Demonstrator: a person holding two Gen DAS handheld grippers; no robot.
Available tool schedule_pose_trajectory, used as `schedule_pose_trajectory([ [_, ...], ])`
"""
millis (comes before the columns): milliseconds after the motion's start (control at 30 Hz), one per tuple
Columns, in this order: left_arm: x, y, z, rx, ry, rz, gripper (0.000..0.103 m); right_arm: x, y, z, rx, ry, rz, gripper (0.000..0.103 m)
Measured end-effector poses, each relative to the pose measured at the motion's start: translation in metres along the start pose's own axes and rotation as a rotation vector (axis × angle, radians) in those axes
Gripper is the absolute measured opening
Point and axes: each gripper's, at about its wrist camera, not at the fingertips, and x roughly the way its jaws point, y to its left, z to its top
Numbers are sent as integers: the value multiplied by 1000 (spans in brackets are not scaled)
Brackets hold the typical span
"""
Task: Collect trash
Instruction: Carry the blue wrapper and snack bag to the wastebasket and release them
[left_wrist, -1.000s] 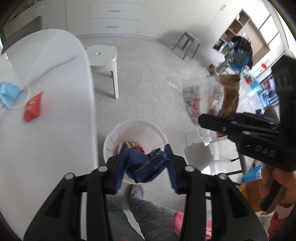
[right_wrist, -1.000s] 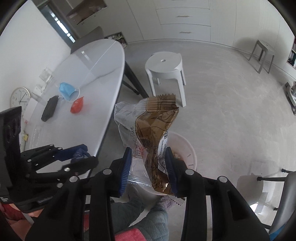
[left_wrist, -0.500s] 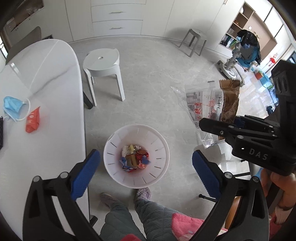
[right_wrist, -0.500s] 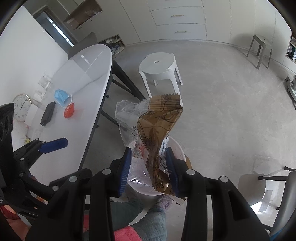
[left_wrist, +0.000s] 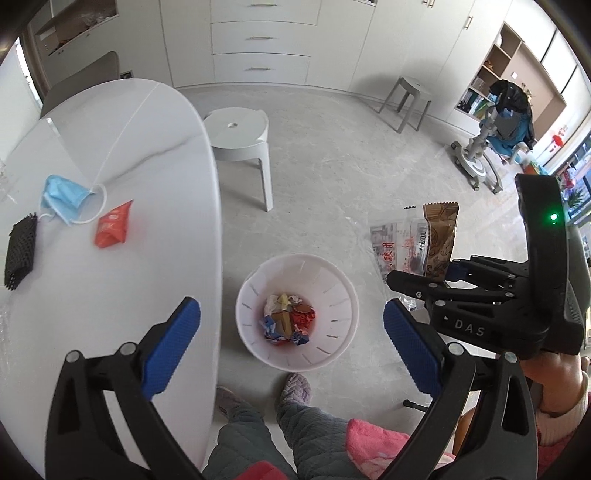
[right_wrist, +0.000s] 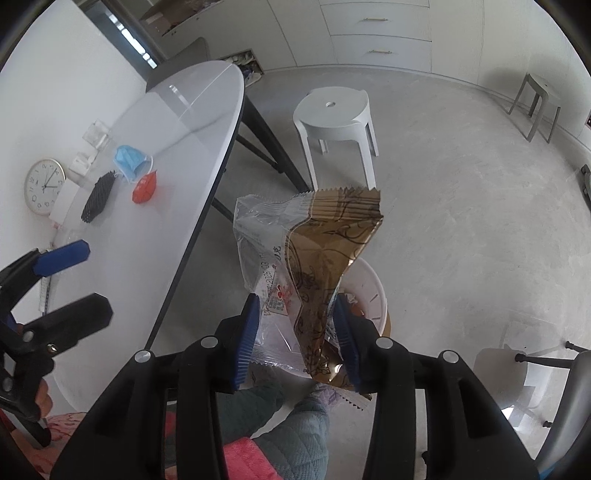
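Wrappers, 2 of them pressed together: 1 clear with red print, 1 brown with line pattern. Both stand upright between the blue pads of the right gripper, directly above the white bin. Right jaws have just been opening a little; pads still lie against both sides of the wrappers, so the pinch reads as holding.

White bin sits on the grey floor, just beside the edge of the white table. In the bin bottom: a small heap of crumpled trash, red, blue, yellow and brown pieces.

Left gripper hangs over the bin, jaws spread fully wide, nothing between them. Its blue pads frame the bin on either side in the left wrist view.

On the table, well apart from the bin: red packet, blue face mask just beside it, black mesh piece further toward the table's far side. Wall clock lies flat beyond those, seen only from the right wrist view.

White stool stands on the floor beyond the bin, near the table edge. Person's quilted grey trouser legs and 2 slippers are right next to the bin on its near side.
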Motion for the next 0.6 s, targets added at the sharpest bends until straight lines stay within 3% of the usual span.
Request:
schedule_pose_trajectory([
  [133,-8,17,-6,-21,-6,23,95,16,10,0,-13,36,-20,70],
  [267,-18,36,-11,-54,-16,41,95,31,18,-2,-9,80,-62,98],
  [600,-36,74,-18,-112,-50,62,95,26,34,5,6,54,-120,100],
])
